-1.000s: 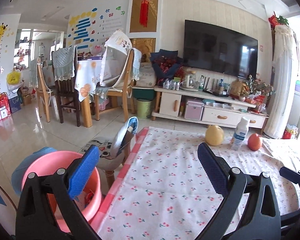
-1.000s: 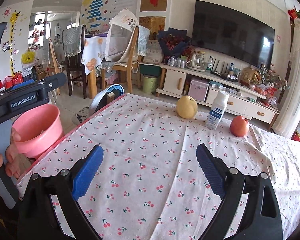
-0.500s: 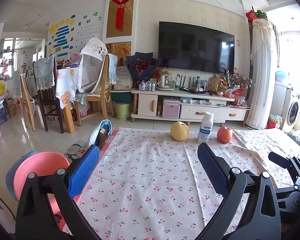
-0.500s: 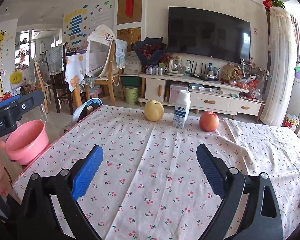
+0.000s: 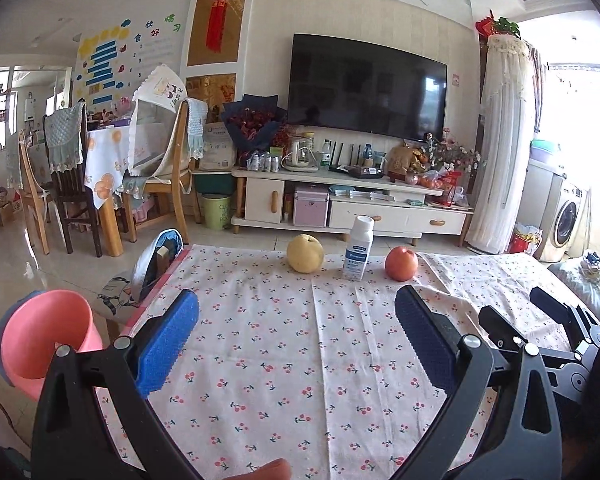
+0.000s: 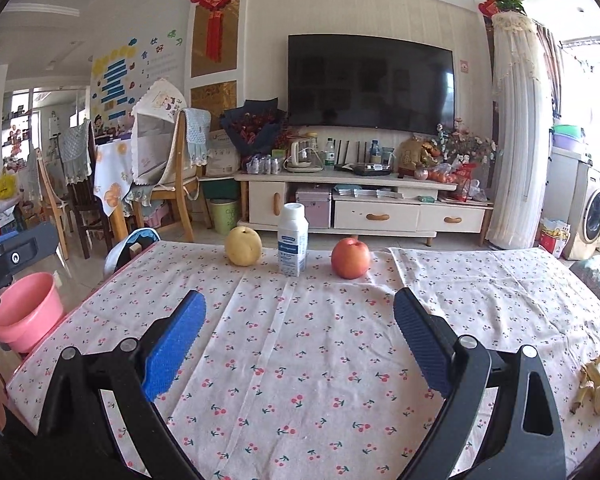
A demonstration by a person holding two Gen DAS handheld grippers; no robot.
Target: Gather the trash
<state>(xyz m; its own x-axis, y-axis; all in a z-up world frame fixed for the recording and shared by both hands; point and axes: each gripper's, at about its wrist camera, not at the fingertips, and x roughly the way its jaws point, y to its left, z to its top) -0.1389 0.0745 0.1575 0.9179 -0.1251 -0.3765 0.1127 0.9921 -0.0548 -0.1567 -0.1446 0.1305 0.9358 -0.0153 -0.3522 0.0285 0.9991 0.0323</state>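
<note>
The left gripper [image 5: 296, 320] is hovering over the table with its blue-padded jaws spread wide and nothing between them. The right gripper [image 6: 298, 320] is doing the same, jaws wide apart and gripping nothing; its black frame is also showing at the right edge of the left wrist view.

A cherry-print tablecloth [image 6: 300, 360] is covering the table. Along its far edge a yellow pear [image 6: 243, 246], a white bottle [image 6: 293, 245] standing upright and a red apple [image 6: 351, 258] are sitting in a row, apart from one another. Near the right edge of the cloth, a crumpled yellowish scrap [image 6: 598, 382] is lying well apart from the fruit and beside the right gripper's right finger. A pink bucket [image 5: 46, 338] is standing on the floor just off the table's left side.

Beyond the table, a dark television [image 6: 370, 82] is hanging on the wall above a white cabinet [image 6: 364, 208], and wooden chairs [image 5: 168, 168] are standing around a dining table to the left.
</note>
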